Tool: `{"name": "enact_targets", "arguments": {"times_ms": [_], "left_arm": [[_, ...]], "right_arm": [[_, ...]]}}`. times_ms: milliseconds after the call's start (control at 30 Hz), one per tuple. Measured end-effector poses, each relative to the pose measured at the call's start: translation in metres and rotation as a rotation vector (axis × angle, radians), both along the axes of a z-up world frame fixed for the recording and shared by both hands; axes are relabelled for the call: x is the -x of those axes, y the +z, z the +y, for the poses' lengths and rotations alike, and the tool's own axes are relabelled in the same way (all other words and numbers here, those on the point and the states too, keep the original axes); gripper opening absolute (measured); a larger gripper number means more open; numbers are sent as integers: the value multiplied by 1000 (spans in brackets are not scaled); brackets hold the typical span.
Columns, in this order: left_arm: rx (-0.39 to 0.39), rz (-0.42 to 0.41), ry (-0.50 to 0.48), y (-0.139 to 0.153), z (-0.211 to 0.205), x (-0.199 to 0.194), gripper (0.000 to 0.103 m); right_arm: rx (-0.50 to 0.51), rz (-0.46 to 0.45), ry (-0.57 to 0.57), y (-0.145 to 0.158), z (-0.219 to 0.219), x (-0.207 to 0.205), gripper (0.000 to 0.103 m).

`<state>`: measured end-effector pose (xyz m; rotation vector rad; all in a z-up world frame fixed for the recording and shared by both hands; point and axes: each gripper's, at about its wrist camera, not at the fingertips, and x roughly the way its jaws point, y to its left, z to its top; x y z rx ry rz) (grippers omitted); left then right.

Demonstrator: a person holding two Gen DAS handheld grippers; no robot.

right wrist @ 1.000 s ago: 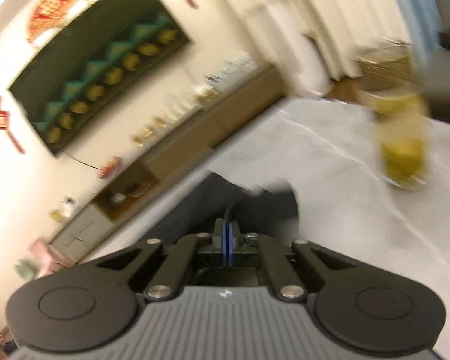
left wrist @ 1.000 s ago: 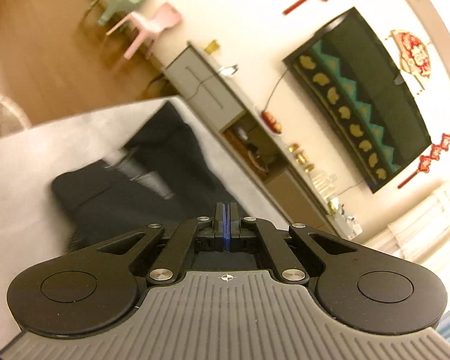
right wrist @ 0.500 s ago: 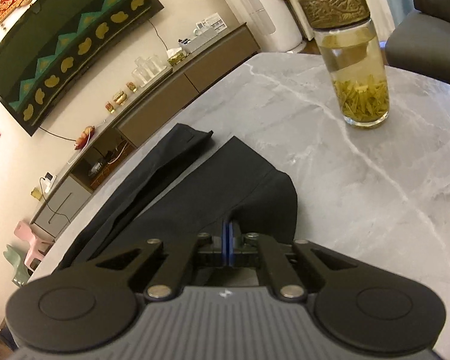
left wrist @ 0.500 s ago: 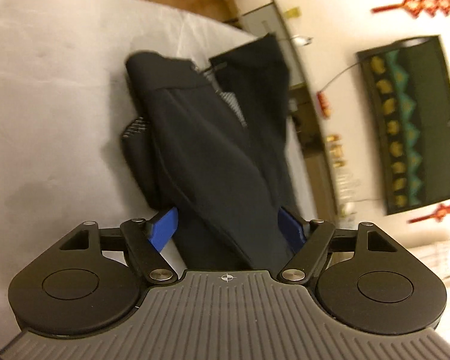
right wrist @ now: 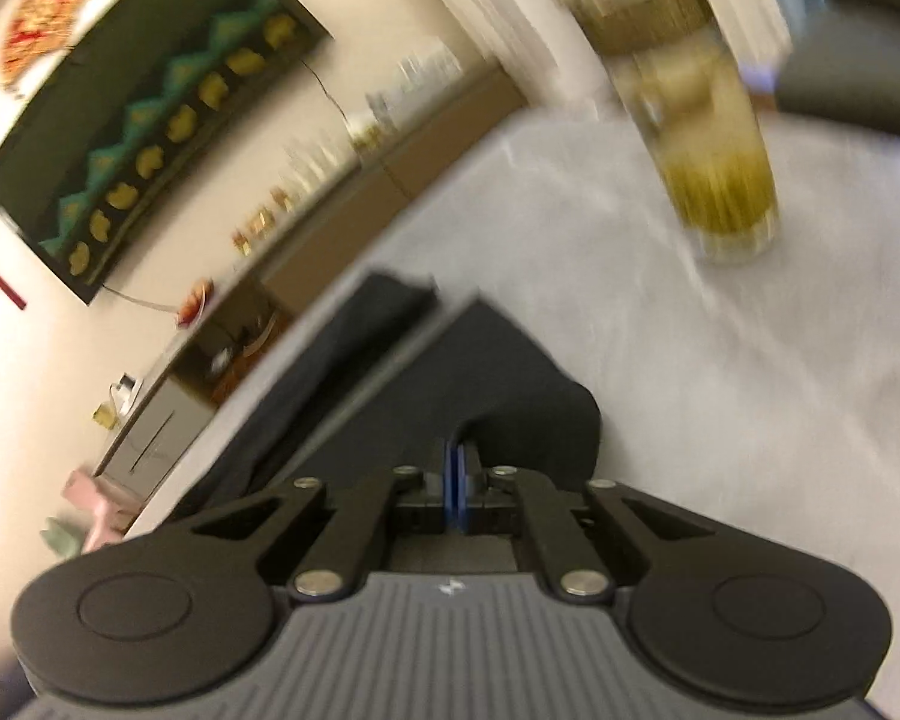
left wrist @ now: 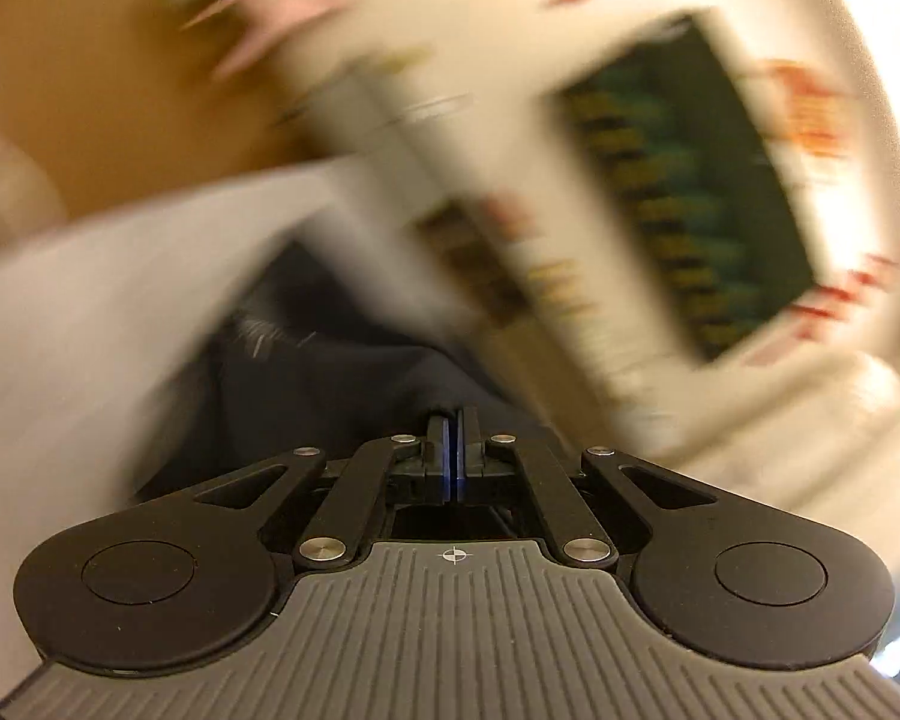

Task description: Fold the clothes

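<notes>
L gripper [left wrist: 452, 420]: blue pads pressed together, no gap showing. Dark garment [left wrist: 342, 384] sits right at and under the tips, but the view is badly motion-blurred, so can't tell if cloth is pinched between the pads or just lies beneath them.

R gripper [right wrist: 461, 450]: pads also pressed together. A fold of the garment [right wrist: 450, 372] rises up around the tips and looks caught between them; the cloth's edge wraps to the right of the fingers.

Writing/brands: none readable. A small crosshair mark on the L gripper body, a small logo on the R one, too small to read.

Garment: black, long, prob. trousers, lying on the table [right wrist: 720, 396] w/ two leg-like strips running away to the far left in the R view. In the L view a pale patterned bit of lining shows at its far left edge.

Surface: pale grey marble-look tabletop w/ white veins. A glass jar [right wrist: 708, 138] w/ brownish lid and yellow-green contents stands on it at far right, well apart from the garment.

Room: cream wall, a dark curved hanging [right wrist: 150, 120] w/ teal zigzag and yellow shapes, red ornaments beside it, a low sideboard [right wrist: 330, 204] w/ glassware along the wall, pale curtains at far right, wood floor and pink chair at the left.
</notes>
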<state>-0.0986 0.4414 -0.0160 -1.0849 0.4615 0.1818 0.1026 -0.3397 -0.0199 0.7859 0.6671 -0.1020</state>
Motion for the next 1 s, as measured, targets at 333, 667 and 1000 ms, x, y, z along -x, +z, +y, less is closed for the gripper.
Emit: {"name": "enact_targets", "arguments": {"times_ms": [333, 667, 1000], "left_arm": [[99, 130, 37, -37, -34, 9, 11], [69, 167, 142, -32, 13, -41, 0], [-386, -582, -182, 145, 0, -73, 0]], "right_arm": [[58, 23, -104, 2, -6, 12, 2], [79, 43, -123, -1, -11, 15, 2], [-33, 86, -100, -24, -13, 7, 2]]}}
